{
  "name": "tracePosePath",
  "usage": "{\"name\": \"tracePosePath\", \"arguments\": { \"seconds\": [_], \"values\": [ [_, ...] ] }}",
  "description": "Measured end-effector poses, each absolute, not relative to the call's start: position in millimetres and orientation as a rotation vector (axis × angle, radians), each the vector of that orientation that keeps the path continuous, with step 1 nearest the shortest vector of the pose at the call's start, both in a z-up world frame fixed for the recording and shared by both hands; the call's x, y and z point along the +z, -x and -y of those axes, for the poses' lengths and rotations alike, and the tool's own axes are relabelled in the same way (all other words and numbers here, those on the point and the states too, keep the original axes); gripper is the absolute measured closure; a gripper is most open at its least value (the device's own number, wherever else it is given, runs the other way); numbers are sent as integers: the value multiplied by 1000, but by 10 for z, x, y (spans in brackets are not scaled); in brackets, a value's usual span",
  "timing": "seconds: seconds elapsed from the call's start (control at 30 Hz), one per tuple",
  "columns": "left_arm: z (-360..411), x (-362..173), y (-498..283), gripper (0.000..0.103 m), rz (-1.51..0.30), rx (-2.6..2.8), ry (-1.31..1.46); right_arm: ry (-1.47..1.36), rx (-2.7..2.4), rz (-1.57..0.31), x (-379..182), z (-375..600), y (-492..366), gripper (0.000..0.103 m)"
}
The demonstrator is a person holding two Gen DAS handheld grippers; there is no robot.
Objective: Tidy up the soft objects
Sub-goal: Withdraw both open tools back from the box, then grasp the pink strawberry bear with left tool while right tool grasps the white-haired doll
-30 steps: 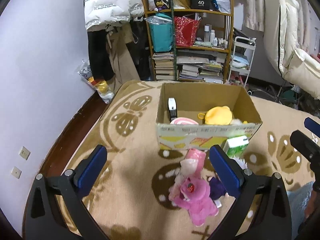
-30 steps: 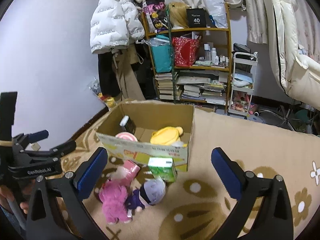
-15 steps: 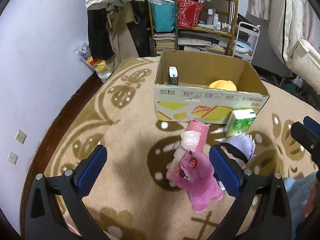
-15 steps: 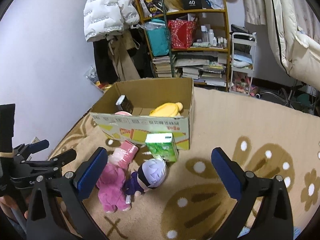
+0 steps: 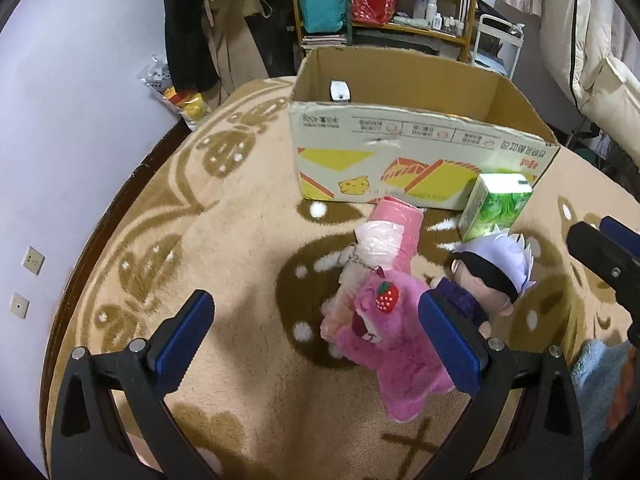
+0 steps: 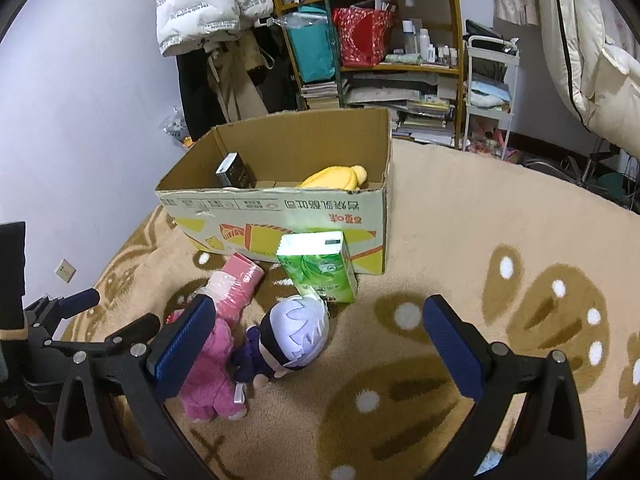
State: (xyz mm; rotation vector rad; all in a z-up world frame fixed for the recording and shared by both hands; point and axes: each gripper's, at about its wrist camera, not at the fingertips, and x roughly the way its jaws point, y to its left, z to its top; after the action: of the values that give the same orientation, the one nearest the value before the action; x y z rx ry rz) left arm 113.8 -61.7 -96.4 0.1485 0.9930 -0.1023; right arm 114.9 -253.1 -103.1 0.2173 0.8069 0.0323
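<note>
Left hand-held gripper (image 5: 316, 334) spread wide, holding nothing, hovering above the rug (image 5: 240, 240) with its blue pads (image 5: 182, 338) apart; right pad overlapping the pink plush (image 5: 396, 344) in view, contact not certain. Right hand-held gripper (image 6: 318, 346) likewise spread and empty, poised over the rug just right of the toys. Pink plush lying on the rug, a strawberry charm (image 5: 386, 296) on it, a pink roll (image 5: 394, 232) wrapped in clear plastic touching its top end and pointing toward the box. Just beside the plush on its right, a doll (image 6: 294, 336) with pale lilac hair and a dark blindfold, lying on its side in purple clothes. Green carton (image 6: 320, 266) upright, just behind the doll and against the front wall of the box (image 6: 280, 216). Box open at the top, printed in yellow and orange; inside, a yellow plush (image 6: 336, 178) near the right wall and a small dark box (image 6: 236, 172) leaning at the left rear. Behind, a shelf (image 6: 380, 40) crowded with bags, bottles and books, a white jacket (image 6: 208, 4) hanging to its left. Blue fabric (image 5: 596, 376) at the lower right edge of the left view.
</note>
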Motion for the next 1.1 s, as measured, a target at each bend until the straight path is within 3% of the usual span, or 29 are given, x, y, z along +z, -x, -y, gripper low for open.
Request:
{"name": "tracePosePath", "arguments": {
  "seconds": [1.1],
  "values": [
    [945, -1462, -1303, 2, -1090, -158, -254, -230, 38, -975, -1578, 2517, -1474, 0]
  ]
}}
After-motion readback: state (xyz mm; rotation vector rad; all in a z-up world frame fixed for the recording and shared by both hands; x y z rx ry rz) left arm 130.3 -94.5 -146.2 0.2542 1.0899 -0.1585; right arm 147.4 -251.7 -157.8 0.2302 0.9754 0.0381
